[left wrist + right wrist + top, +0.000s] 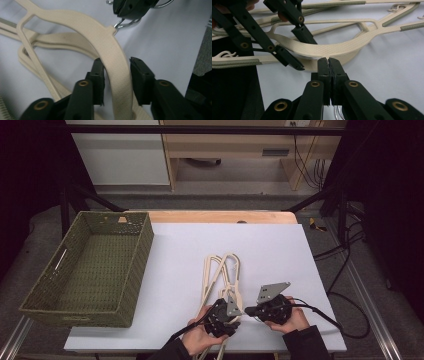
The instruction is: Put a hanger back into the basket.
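1. Hangers (221, 275) lie in a pile on the white table (280, 250), near the front edge, in front of the person.
2. They are cream plastic, with ribbed grey-green strips on the arms in the right gripper view (332, 47).
3. The top hanger (112, 52) has a wide curved neck, and its metal hook (125, 23) sticks out at the bend.
4. The left gripper (231, 312) has its two black jaws on either side of that curved neck (117, 75). One pad is just beside the plastic and the other is a little apart, so the jaws are not squeezing it.
5. The right gripper (248, 310) has its jaws pressed together (328, 63). In the left gripper view it pinches the metal hook of the top hanger.
6. The two grippers are very close to each other, tip to tip, in the high view.
7. A person's hands (200, 335) hold both grippers from the bottom edge.
8. A green woven basket (135, 265) sits at the left side of the table, well apart from the hangers.
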Demonstrator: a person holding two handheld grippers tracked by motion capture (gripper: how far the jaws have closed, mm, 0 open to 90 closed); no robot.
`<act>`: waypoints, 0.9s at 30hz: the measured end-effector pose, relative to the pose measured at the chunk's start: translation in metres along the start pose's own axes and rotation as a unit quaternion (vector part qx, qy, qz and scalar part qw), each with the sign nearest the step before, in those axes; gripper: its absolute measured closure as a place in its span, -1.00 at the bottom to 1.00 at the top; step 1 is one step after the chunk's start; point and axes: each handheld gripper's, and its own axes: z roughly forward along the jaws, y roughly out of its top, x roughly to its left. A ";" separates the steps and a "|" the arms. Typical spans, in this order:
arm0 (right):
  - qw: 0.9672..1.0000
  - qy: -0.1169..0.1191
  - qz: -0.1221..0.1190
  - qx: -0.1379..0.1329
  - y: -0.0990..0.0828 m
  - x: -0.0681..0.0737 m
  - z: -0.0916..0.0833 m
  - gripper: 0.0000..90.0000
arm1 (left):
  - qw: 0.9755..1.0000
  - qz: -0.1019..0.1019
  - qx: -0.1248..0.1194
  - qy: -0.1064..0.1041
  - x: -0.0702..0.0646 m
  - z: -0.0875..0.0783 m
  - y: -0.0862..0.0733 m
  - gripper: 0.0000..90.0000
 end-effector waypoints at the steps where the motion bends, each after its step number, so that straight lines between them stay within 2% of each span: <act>1: 1.000 0.000 0.000 0.000 0.000 0.000 0.000 0.98 | 1.000 0.000 0.000 0.000 0.000 0.000 0.000 0.55; 2: 1.000 -0.003 -0.003 -0.002 0.000 0.000 0.000 0.98 | 1.000 -0.007 0.002 -0.004 0.001 -0.002 0.000 0.56; 7: 1.000 -0.001 -0.003 0.000 0.001 0.002 -0.001 0.96 | 1.000 -0.018 -0.003 -0.004 0.001 -0.004 -0.002 0.58; 10: 1.000 -0.015 -0.016 -0.009 0.005 0.006 -0.007 0.77 | 1.000 -0.023 -0.010 0.003 0.001 -0.012 -0.003 0.60; 12: 0.999 -0.020 -0.020 -0.032 0.007 0.008 -0.015 0.68 | 0.999 -0.034 -0.019 0.006 0.001 -0.017 -0.004 0.62; 14: 0.997 -0.031 -0.018 -0.065 0.008 0.008 -0.026 0.49 | 0.999 -0.042 -0.027 0.005 0.002 -0.022 -0.004 0.62; 17: 0.991 -0.043 -0.002 -0.126 0.009 0.007 -0.044 0.35 | 0.998 -0.046 -0.034 0.009 0.004 -0.030 -0.004 0.64; 19: 0.984 -0.053 0.013 -0.171 0.008 0.006 -0.056 0.21 | 0.998 -0.050 -0.038 0.013 0.005 -0.035 -0.005 0.64; 22: 0.970 -0.068 0.034 -0.231 0.006 0.005 -0.073 -0.04 | 0.998 -0.051 -0.043 0.020 0.005 -0.040 -0.006 0.66; 24: 0.963 -0.085 0.046 -0.253 0.003 0.003 -0.081 -0.20 | 0.997 -0.057 -0.049 0.025 0.008 -0.048 -0.008 0.67; 25: 0.963 -0.085 0.046 -0.253 0.003 0.003 -0.081 -0.20 | 0.997 -0.057 -0.049 0.025 0.008 -0.048 -0.008 0.67; 26: 0.958 -0.104 0.060 -0.260 0.000 0.001 -0.085 -0.31 | 0.996 -0.060 -0.053 0.029 0.010 -0.054 -0.009 0.67; 27: 0.957 -0.111 0.065 -0.261 -0.002 0.000 -0.085 -0.35 | 0.996 -0.061 -0.057 0.032 0.012 -0.058 -0.010 0.68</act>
